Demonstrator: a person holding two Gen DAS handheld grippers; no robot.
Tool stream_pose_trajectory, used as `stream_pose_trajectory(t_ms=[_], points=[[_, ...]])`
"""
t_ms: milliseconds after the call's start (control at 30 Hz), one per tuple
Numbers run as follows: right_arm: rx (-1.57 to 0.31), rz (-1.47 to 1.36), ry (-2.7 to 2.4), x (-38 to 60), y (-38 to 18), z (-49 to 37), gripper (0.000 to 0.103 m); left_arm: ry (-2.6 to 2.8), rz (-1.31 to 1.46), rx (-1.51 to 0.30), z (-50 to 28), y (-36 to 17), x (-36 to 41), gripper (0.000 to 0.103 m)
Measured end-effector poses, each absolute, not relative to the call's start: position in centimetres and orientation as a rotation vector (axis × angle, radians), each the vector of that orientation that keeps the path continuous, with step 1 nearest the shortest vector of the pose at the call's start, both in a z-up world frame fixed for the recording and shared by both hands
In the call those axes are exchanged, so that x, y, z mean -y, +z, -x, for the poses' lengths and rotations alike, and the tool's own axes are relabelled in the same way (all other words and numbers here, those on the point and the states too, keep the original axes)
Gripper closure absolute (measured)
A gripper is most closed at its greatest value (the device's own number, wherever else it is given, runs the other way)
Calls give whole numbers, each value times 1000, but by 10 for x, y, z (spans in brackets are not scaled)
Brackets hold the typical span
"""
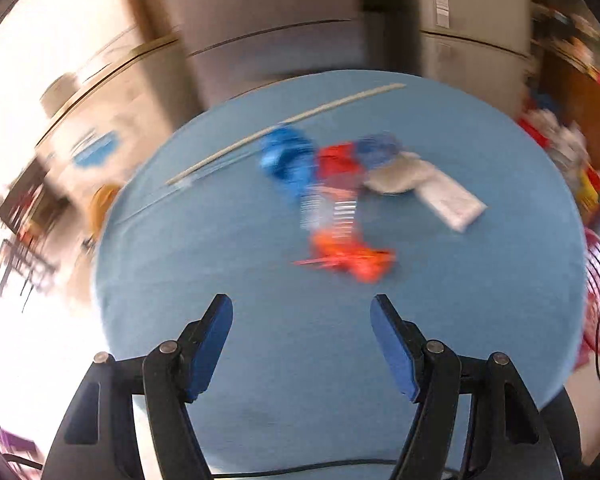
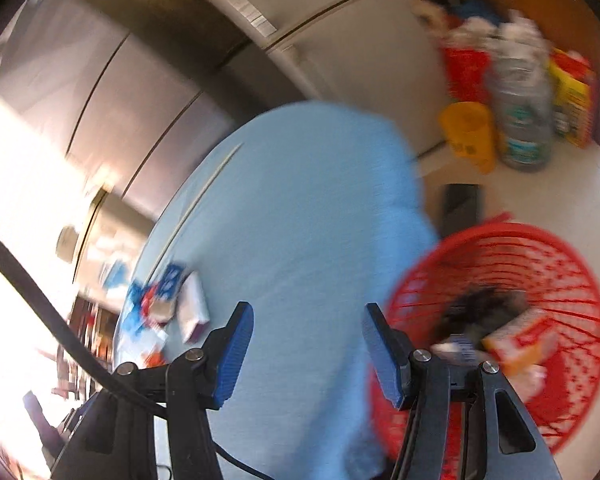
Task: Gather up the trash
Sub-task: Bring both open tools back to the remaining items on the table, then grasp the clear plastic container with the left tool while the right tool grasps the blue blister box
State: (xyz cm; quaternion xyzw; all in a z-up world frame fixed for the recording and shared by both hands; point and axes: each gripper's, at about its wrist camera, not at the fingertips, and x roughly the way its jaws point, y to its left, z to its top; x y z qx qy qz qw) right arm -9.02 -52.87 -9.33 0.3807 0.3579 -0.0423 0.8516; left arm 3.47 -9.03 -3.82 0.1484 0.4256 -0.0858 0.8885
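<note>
Both views are motion-blurred. A heap of trash lies on the blue tablecloth [image 1: 260,340]: a blue wrapper [image 1: 286,158], a red packet [image 1: 338,168], an orange wrapper [image 1: 354,258] and a white packet [image 1: 450,200]. My left gripper [image 1: 302,312] is open and empty, a little short of the orange wrapper. My right gripper [image 2: 308,326] is open and empty over the cloth's right edge [image 2: 320,220]. The trash heap [image 2: 168,300] lies to its left. A red mesh basket [image 2: 540,280] at its right holds a carton [image 2: 520,344] and dark scraps.
A thin pale stick [image 1: 284,122] lies across the far part of the table. Grey cabinets [image 1: 268,12] stand behind. On the floor are a yellow cup [image 2: 470,134], a clear jar [image 2: 522,120], a dark flat box [image 2: 460,208] and colourful clutter [image 2: 572,96].
</note>
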Motion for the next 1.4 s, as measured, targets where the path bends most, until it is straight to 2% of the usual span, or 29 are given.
stream_pose_trajectory(t_ms=[300,600,733,900,1233,1333,1400], points=[[-830,-622,156,415,-62,2,42,-232,-177,-834,-67,-23,77,30],[-848,-605,232,382,-57,-57,42,-370,-88,-882,-109,-38,96,30],[-877,-589,259,380,-66,-97,41,-435,-24,-938,-128,-52,104,30],[-993,-715,336,374,-95,-153,41,-457,28,-982,-142,-67,107,30],[-1122,-799,279,360,-129,-194,41,-509,47,-1013,-151,-84,108,31],[-1143,-778,274,348,-130,-200,41,-523,48,-1022,-151,-89,108,42],[-1165,-775,267,342,-134,-205,41,-527,42,-1030,-151,-91,109,55]])
